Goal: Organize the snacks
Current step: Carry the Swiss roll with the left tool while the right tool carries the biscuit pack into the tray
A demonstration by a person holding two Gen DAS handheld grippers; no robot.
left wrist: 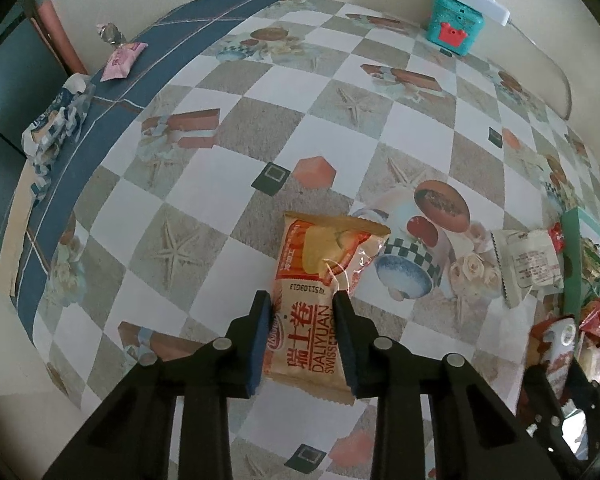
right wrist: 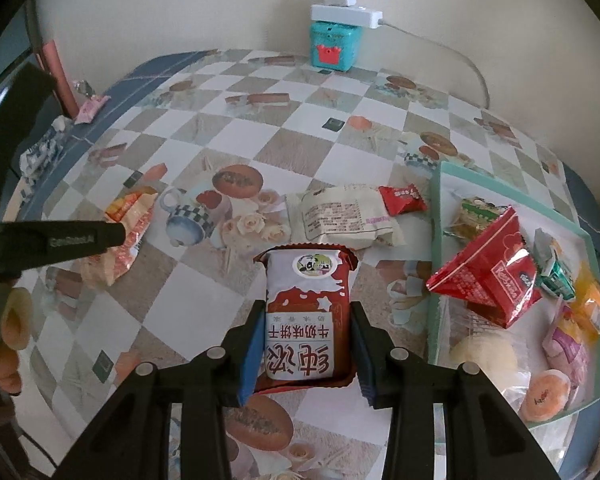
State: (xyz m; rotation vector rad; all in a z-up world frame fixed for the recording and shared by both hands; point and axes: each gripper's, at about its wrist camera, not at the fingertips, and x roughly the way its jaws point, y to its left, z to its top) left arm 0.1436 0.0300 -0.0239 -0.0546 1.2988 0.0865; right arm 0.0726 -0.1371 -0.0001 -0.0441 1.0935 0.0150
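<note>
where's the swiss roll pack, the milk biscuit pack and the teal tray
swiss roll pack point(left wrist: 306, 340), left wrist view, on its printed lower half between the fingers
milk biscuit pack point(right wrist: 302, 320), right wrist view, on its white front panel
teal tray point(right wrist: 436, 264), right wrist view, on its left rim

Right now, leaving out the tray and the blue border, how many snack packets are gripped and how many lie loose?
Gripped: 2 (orange Swiss roll packet in the left gripper, brown milk biscuit packet in the right gripper)
Loose: 2 (white packet, small red packet)
Total: 4
</note>
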